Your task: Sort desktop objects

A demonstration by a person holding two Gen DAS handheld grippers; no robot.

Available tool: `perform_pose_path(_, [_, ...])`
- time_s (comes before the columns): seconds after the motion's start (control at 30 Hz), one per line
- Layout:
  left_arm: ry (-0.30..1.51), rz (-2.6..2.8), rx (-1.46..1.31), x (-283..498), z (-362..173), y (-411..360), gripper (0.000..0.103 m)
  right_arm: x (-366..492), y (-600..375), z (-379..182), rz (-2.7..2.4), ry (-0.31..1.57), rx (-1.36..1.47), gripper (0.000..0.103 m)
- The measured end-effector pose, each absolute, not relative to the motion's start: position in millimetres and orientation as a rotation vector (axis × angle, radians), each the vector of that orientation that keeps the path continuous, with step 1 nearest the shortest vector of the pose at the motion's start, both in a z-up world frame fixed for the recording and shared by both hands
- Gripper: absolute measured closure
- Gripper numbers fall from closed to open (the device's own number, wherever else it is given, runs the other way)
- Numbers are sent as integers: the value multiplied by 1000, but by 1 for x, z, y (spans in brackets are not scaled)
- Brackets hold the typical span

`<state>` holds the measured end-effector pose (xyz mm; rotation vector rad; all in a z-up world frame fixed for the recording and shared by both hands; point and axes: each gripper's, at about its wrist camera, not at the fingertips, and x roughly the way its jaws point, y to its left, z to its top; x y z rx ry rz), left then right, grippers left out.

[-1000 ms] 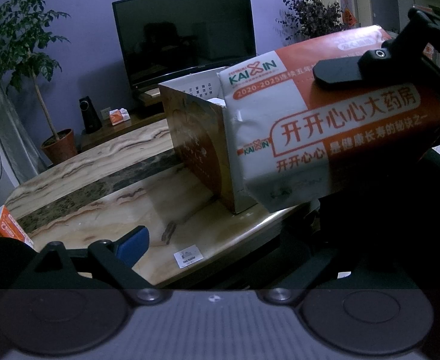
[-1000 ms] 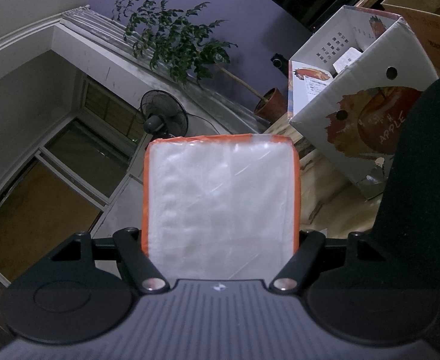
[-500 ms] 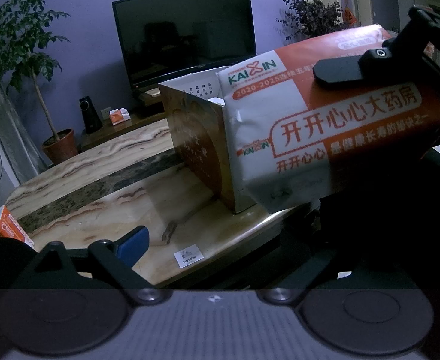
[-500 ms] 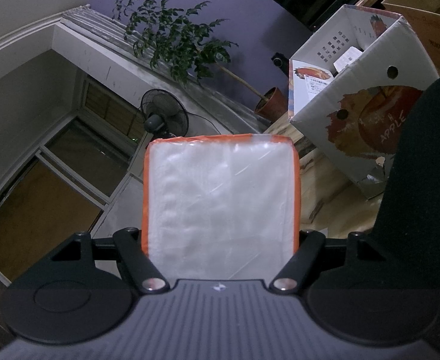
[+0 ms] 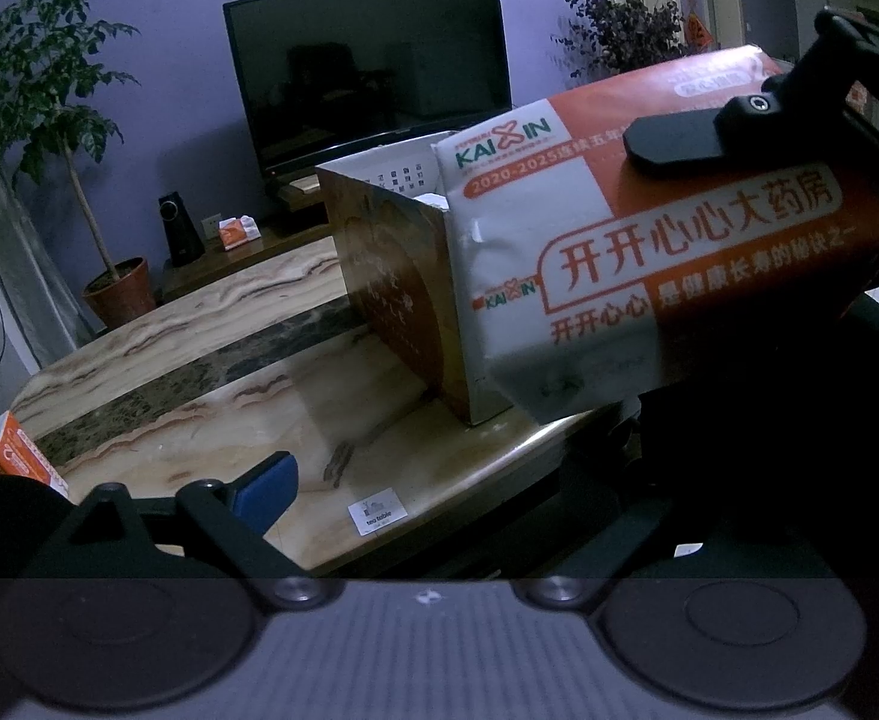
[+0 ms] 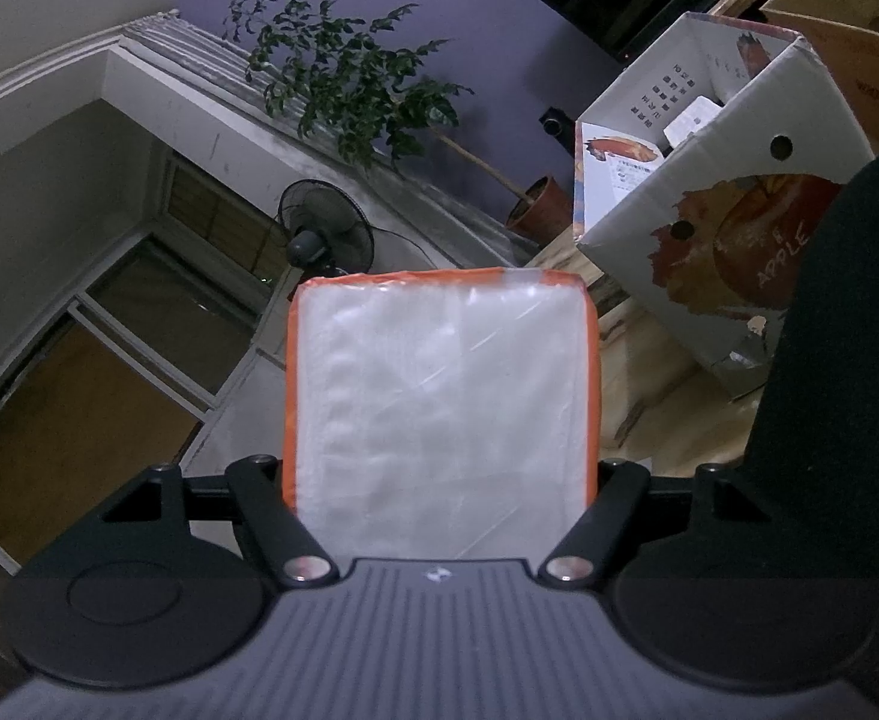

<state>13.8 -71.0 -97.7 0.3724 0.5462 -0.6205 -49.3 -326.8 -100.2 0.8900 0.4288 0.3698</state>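
An orange-and-white tissue pack point(image 5: 649, 276) with green KAIXIN lettering hangs above the table's near right corner, just in front of the apple carton point(image 5: 391, 276). My right gripper point(image 6: 442, 468) is shut on the pack point(image 6: 439, 390), which fills the space between its fingers; one black finger point(image 5: 673, 141) lies across the pack's top in the left wrist view. The open-topped carton point(image 6: 709, 228) stands on the marble table point(image 5: 199, 420) with some items inside. My left gripper point(image 5: 439, 486) hovers low at the table's front edge, open, with nothing between its blue pad point(image 5: 265, 489) and the other finger.
A small orange box point(image 5: 13, 456) sits at the table's left corner. A white label point(image 5: 377, 517) is stuck near the front edge. Behind the table are a TV point(image 5: 373, 72), a speaker point(image 5: 178, 231) and a potted plant point(image 5: 118, 297). A dark rounded shape point(image 6: 847, 360) blocks the right side.
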Motion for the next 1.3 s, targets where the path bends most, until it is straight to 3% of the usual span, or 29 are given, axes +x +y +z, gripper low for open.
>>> perform_pose_path(1.3, [546, -615, 361, 16, -97, -74, 8, -51, -323, -90, 301, 426, 809, 29])
